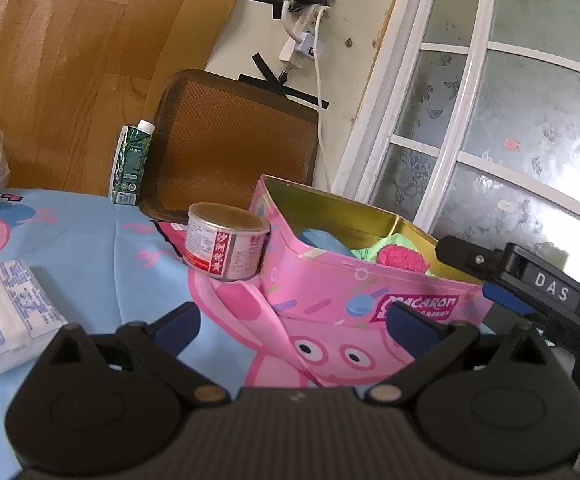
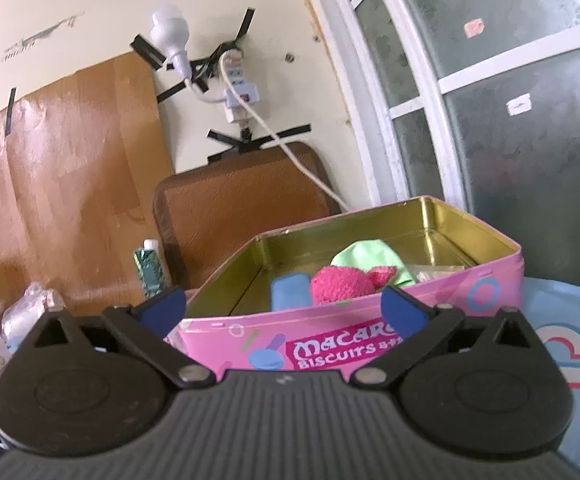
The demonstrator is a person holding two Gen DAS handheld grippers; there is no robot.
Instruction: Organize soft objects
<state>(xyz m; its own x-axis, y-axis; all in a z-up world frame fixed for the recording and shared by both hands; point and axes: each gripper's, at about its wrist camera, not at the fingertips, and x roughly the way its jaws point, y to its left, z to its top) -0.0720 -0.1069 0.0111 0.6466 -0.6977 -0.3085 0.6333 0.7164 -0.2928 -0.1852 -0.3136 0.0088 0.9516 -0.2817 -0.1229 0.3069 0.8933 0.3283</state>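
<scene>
On the blue cartoon-pig cloth sits my pink tin, lidless, with pink, green and blue soft items inside. Behind: wall, frosted window. Left gripper and right gripper both spread wide, empty, just before the tin. Label reads "Macaron Biscuits"; right gripper tagged "DAS".

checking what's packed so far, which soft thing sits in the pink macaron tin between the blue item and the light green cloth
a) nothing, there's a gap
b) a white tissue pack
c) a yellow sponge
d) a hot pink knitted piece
d, the right wrist view shows a hot pink knitted piece inside the pink tin, with the blue item on its left and the light green cloth behind it on its right.
</scene>
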